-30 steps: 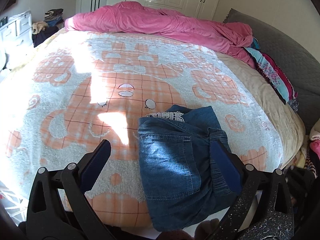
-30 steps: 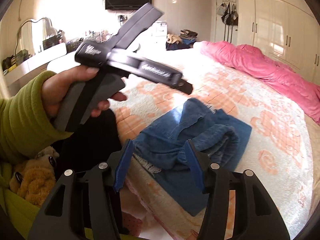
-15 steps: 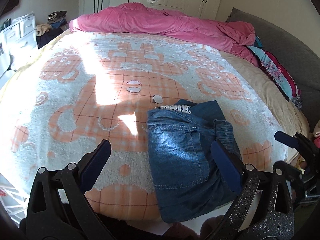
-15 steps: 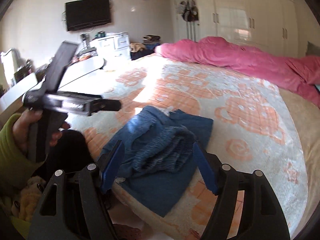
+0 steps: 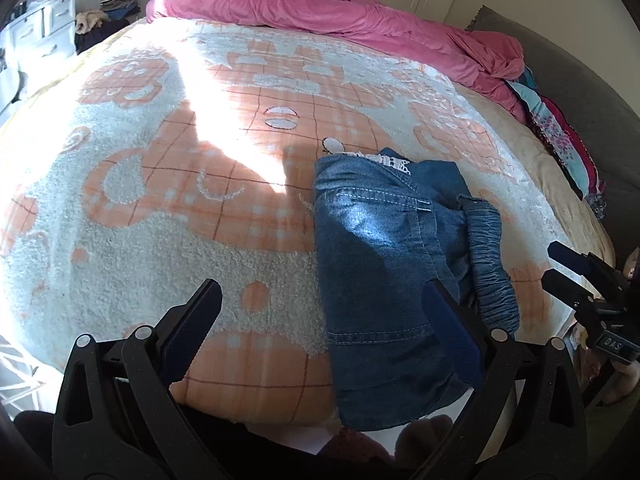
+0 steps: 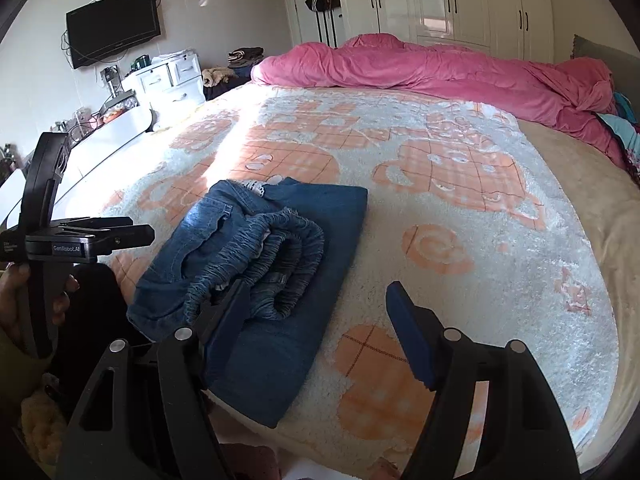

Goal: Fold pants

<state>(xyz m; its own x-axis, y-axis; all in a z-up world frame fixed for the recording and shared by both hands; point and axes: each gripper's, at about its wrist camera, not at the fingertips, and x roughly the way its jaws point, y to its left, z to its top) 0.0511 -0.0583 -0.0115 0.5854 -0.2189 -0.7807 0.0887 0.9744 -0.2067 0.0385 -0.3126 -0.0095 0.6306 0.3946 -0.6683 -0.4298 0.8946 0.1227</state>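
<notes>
Folded blue denim pants (image 5: 384,264) lie at the near edge of the bed, with the elastic waistband (image 6: 276,252) bunched on top and a bit of white lace at the far end. They also show in the right wrist view (image 6: 312,216). My left gripper (image 5: 324,320) is open and empty, held back from the near edge with its right finger over the pants. My right gripper (image 6: 316,320) is open and empty, just right of the pants. The right gripper also shows at the right edge of the left wrist view (image 5: 580,280).
The bed carries a white and orange fleece blanket (image 5: 200,200). A pink duvet (image 5: 340,12) is heaped along the far side. Patterned clothes (image 5: 560,136) lie at the right by a grey headboard. White drawers (image 6: 168,80) and a wall TV (image 6: 114,26) stand left.
Both grippers have pulled back from the pants. The right gripper let go of the denim, opened wider and swung right. The pants lie still and folded.
</notes>
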